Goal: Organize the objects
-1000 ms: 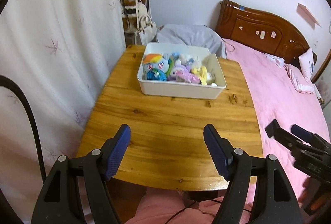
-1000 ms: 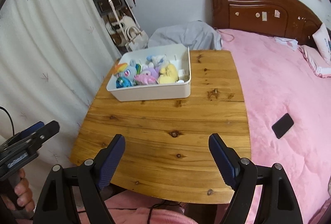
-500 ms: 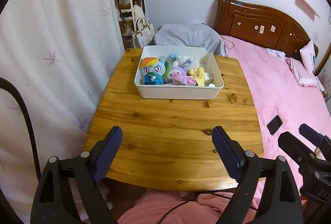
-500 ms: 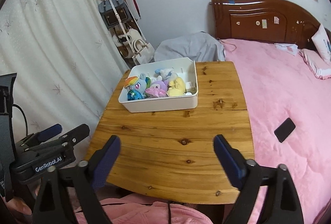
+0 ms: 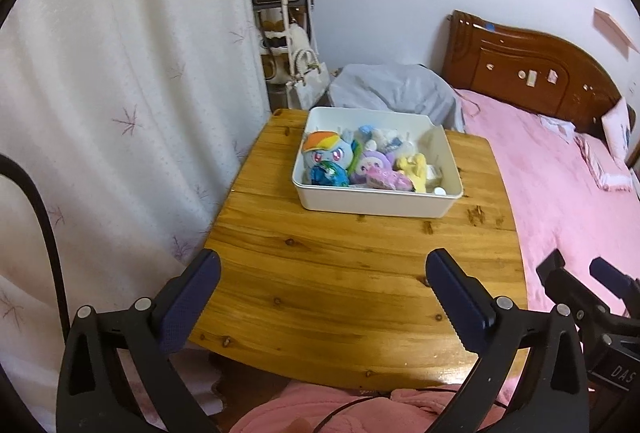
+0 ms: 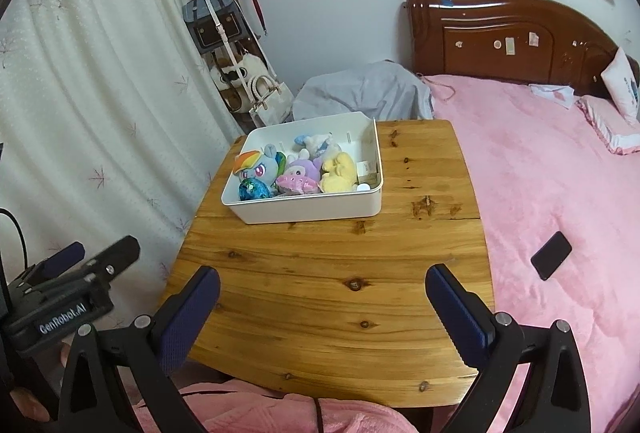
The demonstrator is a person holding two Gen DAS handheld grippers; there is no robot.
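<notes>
A white plastic bin point(image 5: 376, 203) point(image 6: 304, 211) stands at the far end of a wooden table point(image 5: 348, 273) point(image 6: 332, 273). It holds several plush toys: a blue rainbow-maned pony point(image 5: 328, 153) point(image 6: 260, 165), a purple one point(image 5: 374, 163) point(image 6: 302, 167), a pink one point(image 5: 388, 179) point(image 6: 298, 185) and a yellow one point(image 5: 414, 165) point(image 6: 340, 173). My left gripper point(image 5: 322, 297) is open and empty above the table's near edge. My right gripper point(image 6: 322, 299) is open and empty there too.
A pink bed point(image 6: 552, 193) with a dark wooden headboard point(image 6: 504, 37) lies right of the table, with a black phone point(image 6: 551, 261) on it. A white curtain point(image 5: 120, 93) hangs left. A coat rack with bags point(image 6: 224, 29) and a grey bundle point(image 6: 360, 93) stand behind the table.
Both grippers have drawn back and risen away from the table, so the bin looks smaller and farther. Both stay open and empty.
</notes>
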